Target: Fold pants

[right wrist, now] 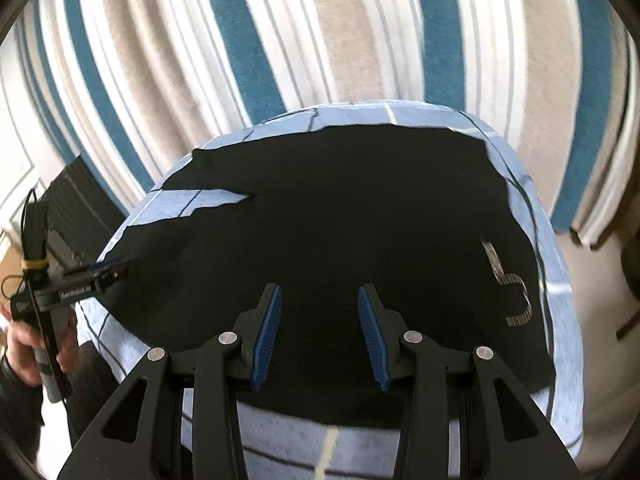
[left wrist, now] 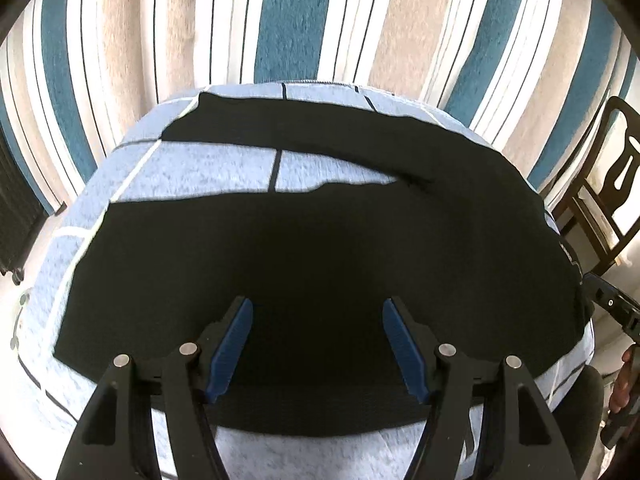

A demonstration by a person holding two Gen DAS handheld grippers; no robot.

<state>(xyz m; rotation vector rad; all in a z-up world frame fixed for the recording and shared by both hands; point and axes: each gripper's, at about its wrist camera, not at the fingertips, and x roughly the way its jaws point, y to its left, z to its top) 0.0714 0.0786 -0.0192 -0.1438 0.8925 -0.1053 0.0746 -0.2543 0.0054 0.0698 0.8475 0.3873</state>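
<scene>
Black pants [left wrist: 304, 248] lie spread flat on a table with a light blue checked cloth [left wrist: 192, 172]. Their two legs run off to the left with a strip of cloth showing between them. My left gripper [left wrist: 317, 308] is open and empty, above the near leg. In the right wrist view the pants [right wrist: 340, 208] show a pale printed logo [right wrist: 512, 280] near the waist end at right. My right gripper [right wrist: 319, 294] is open and empty above the pants' near edge. The left gripper [right wrist: 114, 270] also shows at the left of the right wrist view, held in a hand.
A striped blue, beige and white rug [left wrist: 280, 20] covers the floor beyond the table. A dark wooden chair [left wrist: 604, 184] stands at the right. A dark radiator-like object [right wrist: 72, 192] is at the left. The right gripper's body [left wrist: 616, 308] shows at the right edge of the left wrist view.
</scene>
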